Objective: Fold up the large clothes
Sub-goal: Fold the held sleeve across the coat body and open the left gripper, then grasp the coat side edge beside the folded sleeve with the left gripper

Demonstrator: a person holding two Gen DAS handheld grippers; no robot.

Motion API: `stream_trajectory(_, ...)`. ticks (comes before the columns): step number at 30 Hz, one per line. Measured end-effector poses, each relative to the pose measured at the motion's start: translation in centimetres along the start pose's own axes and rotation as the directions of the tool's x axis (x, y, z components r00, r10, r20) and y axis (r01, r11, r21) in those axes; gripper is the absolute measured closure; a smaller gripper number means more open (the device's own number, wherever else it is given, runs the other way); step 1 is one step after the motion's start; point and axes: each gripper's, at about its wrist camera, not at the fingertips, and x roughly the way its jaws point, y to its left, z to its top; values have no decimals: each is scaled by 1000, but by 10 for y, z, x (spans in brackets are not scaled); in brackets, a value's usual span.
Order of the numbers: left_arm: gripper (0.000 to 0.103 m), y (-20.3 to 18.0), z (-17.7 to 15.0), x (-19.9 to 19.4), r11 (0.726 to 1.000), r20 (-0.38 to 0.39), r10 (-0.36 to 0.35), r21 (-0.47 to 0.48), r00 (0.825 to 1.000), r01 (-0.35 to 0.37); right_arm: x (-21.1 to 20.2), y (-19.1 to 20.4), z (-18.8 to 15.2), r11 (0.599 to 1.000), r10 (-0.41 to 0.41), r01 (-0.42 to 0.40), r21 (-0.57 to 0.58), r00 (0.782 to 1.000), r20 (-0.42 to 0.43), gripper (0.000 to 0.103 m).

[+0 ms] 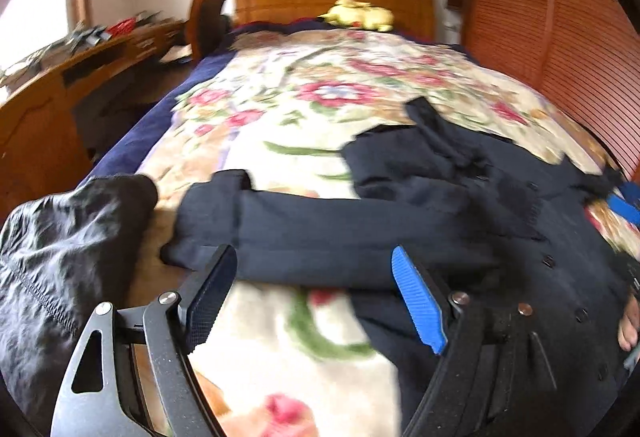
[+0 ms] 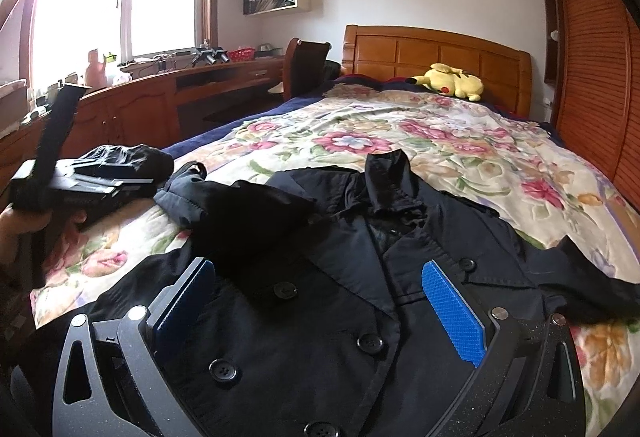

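A dark navy double-breasted coat (image 2: 360, 277) lies face up on the floral bedspread (image 2: 440, 141), collar toward the headboard. In the left wrist view its sleeve (image 1: 320, 233) stretches left across the bed. My left gripper (image 1: 316, 289) is open and empty, hovering just above that sleeve; it also shows in the right wrist view (image 2: 80, 185) at the left. My right gripper (image 2: 320, 301) is open and empty over the coat's buttoned front. Its blue pad shows at the right edge of the left wrist view (image 1: 624, 205).
A second black garment (image 1: 68, 237) lies crumpled at the bed's left edge. A yellow plush toy (image 2: 452, 81) sits by the wooden headboard (image 2: 436, 57). A wooden desk (image 2: 160, 97) with clutter runs along the left wall. Slatted wardrobe doors (image 2: 592, 69) stand on the right.
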Motion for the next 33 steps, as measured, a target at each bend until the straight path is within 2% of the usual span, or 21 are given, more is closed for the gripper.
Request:
stream_trajectory(4,22,27,6,29,996,-26,64,-53,998,-65,3,3,0,1000,7,-7,-10,1000,-8,0)
stream_trajectory(7,22,43,6,54,992,-76,97,-74,992,-102,5,4,0,1000,11,-11,-19,1000,-16,0)
stream_trajectory(11,22,55,-2,80,984,-137,159,-64,978,-169,8,5,-1,999,26,-27,-22,999,-31,0)
stream_trajectory(14,22,64,-10,96,975,-193,201,-51,960,-214,12,5,-1,999,30,-31,-21,998,-47,0)
stream_trajectory(16,22,67,-15,105,977,-230,192,-46,954,-208,14,5,0,999,33,-34,-22,998,-54,0)
stream_trajectory(23,23,75,-16,114,983,-253,122,-101,960,-152,13,7,1,999,31,-33,-31,997,-64,0)
stream_trajectory(25,32,73,-16,115,986,-250,100,-101,963,-129,12,7,2,999,33,-35,-30,997,-63,0)
stream_trajectory(26,39,71,-16,115,988,-247,99,-94,964,-126,12,8,2,999,34,-35,-31,998,-61,0)
stream_trajectory(27,53,68,-15,115,990,-241,89,-84,966,-113,12,8,2,999,34,-36,-31,998,-60,0)
stream_trajectory(28,57,64,-15,113,993,-239,73,-74,968,-93,11,8,2,999,34,-36,-31,998,-57,0)
stream_trajectory(29,63,60,-15,112,993,-237,87,-59,968,-104,12,8,2,999,34,-36,-31,998,-55,0)
stream_trajectory(32,89,52,-12,106,997,-232,60,-42,971,-71,9,7,1,999,32,-34,-34,998,-49,0)
stream_trajectory(33,92,48,-10,103,997,-228,59,-37,972,-70,9,7,1,999,31,-33,-33,998,-46,0)
